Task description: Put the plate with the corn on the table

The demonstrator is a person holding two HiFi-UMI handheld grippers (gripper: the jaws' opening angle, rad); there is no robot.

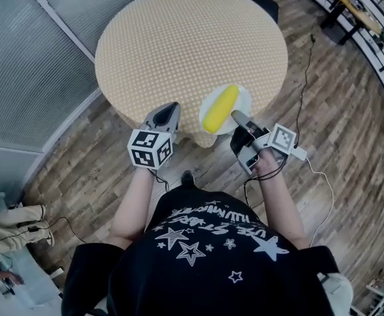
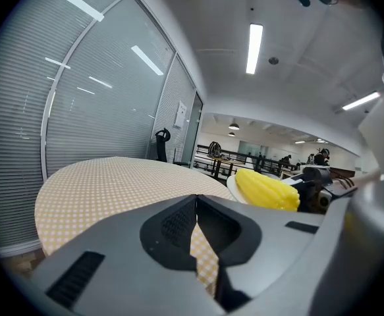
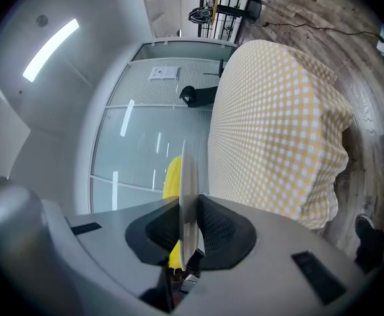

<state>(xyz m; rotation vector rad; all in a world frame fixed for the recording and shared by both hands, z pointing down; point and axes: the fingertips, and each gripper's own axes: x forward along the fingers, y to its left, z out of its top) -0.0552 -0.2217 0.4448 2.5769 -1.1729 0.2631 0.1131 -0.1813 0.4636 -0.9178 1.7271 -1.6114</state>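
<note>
A white plate (image 1: 240,101) carrying a yellow corn cob (image 1: 220,108) hovers over the near edge of the round table (image 1: 178,38) with its yellow checked cloth. My right gripper (image 1: 238,121) is shut on the plate's near rim; in the right gripper view the plate (image 3: 188,196) stands edge-on between the jaws, the corn (image 3: 172,176) behind it. My left gripper (image 1: 166,114) is just left of the plate at the table edge, shut with nothing in it. The left gripper view shows the corn (image 2: 265,188) to its right, with the table (image 2: 106,183) ahead.
Wood floor surrounds the table, with cables (image 1: 305,97) trailing on the right. A glass wall with blinds (image 1: 27,64) runs along the left. A dark chair (image 1: 261,2) stands behind the table. More desks (image 1: 353,8) sit far right.
</note>
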